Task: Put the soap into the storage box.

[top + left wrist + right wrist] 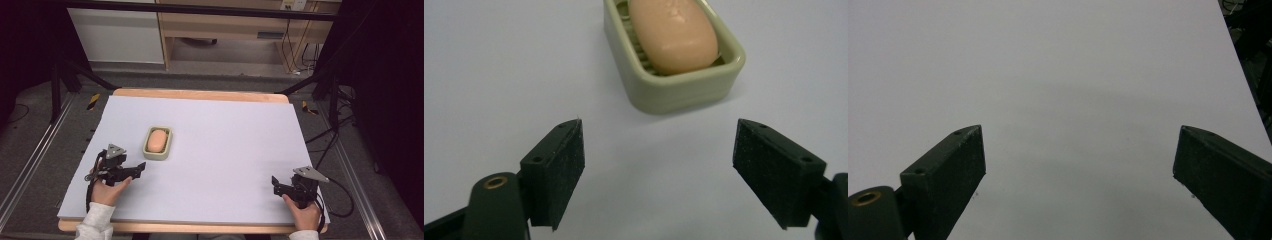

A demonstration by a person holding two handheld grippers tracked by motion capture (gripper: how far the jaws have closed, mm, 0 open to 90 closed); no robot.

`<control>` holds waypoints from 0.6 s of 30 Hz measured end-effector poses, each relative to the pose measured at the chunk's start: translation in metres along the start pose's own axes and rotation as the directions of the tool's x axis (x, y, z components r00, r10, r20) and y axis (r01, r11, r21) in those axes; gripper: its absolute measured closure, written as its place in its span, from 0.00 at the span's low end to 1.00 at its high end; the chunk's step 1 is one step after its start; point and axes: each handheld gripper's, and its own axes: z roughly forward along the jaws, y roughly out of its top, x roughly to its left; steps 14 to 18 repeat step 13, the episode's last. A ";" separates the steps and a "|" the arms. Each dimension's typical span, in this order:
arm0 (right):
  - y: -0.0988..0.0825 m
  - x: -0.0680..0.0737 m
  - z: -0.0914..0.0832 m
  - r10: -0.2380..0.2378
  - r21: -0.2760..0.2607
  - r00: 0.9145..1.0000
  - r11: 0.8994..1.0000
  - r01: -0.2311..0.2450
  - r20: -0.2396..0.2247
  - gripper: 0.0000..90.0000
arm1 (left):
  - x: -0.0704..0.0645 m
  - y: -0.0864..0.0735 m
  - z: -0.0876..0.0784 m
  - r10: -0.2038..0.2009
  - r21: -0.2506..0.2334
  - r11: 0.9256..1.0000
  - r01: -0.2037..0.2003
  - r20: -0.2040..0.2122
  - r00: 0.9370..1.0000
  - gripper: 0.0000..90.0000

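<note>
Here the soap (672,34) in its dish (684,87) lies at one o'clock from the nearer left gripper (659,165), long axis running away; both grippers' fingers spread, empty.

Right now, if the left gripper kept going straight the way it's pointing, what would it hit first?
Most likely the soap dish: its near wall lies just ahead of the open left gripper, roughly centred between the jaws, with the soap bar inside. Height above the table is unclear.
</note>
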 end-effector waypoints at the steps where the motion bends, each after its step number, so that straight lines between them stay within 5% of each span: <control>1: 0.000 0.000 0.000 0.000 0.000 1.000 1.000 0.000 0.000 0.08 | 0.000 0.000 0.000 0.000 0.000 1.000 0.000 0.000 1.000 0.22; 7: -0.001 -0.001 0.000 0.013 0.005 1.000 1.000 -0.013 0.018 0.08 | -0.001 -0.025 0.001 0.016 0.040 0.999 -0.015 -0.016 1.000 0.21; 18: -0.003 -0.004 -0.003 0.029 -0.004 0.999 1.000 -0.029 0.034 0.08 | 0.001 -0.032 -0.006 0.025 0.034 0.999 -0.024 -0.029 0.999 0.20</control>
